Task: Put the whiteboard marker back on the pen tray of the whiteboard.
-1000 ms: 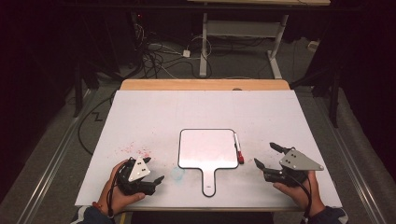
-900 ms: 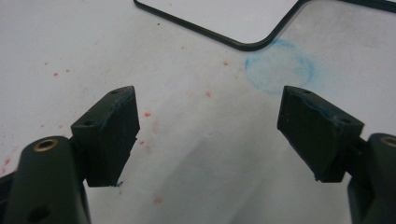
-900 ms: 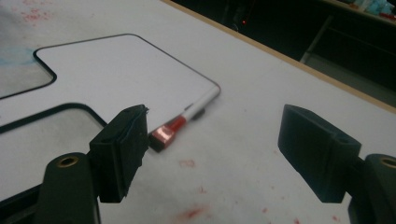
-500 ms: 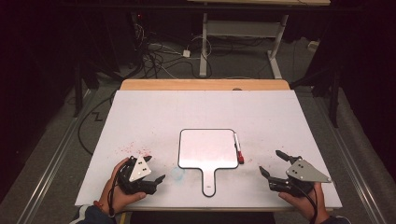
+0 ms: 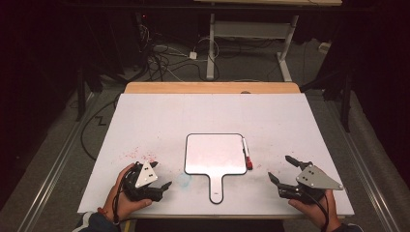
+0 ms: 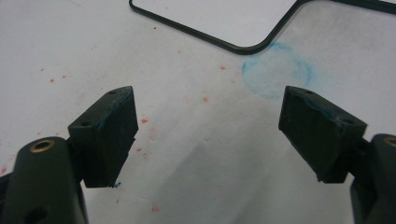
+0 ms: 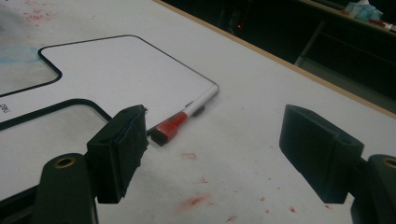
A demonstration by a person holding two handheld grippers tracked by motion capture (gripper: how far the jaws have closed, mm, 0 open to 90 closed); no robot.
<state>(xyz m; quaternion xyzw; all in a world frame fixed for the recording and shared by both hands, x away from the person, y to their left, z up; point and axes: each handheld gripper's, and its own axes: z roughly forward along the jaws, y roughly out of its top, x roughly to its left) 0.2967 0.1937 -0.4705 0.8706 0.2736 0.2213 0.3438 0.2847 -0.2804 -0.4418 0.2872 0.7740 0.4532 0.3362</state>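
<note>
Paddle-shaped whiteboard (image 5: pixel 215 154) lies flat near the middle of the desk (image 5: pixel 212 111), slightly toward the near edge, its handle pointing at the near edge. Marker with red cap (image 5: pixel 246 153) lies along the whiteboard's right edge, touching or just beside it, cap end toward the near edge; in the right gripper view the marker (image 7: pixel 187 116) sits on the desk against the board's rim (image 7: pixel 116 74), red cap closest to the camera. Left gripper (image 5: pixel 162 175) held by the left hand (image 5: pixel 123 195) near the near-left corner of the desk, jaws spread wide, holding nothing, pointing right toward the whiteboard handle. Left gripper view: both black pads apart over bare desk surface, faint blue circular smear (image 6: pixel 276 71) just ahead between them, a whiteboard corner (image 6: pixel 243 44) beyond it, red specks scattered on the desk. Blue smear also seen from the high view (image 5: pixel 183 180) just left of the handle. Right gripper (image 5: pixel 281 169) held by the right hand (image 5: pixel 314 210) near the near-right corner, jaws wide apart, empty, aimed left and away toward the marker, near it but not touching. Red marker stains (image 5: pixel 140 154) on the desk just beyond the left gripper, more red spots (image 7: pixel 196 200) between the right gripper's jaws. Wooden strip runs along the desk's far edge (image 5: pixel 212 87).
</note>
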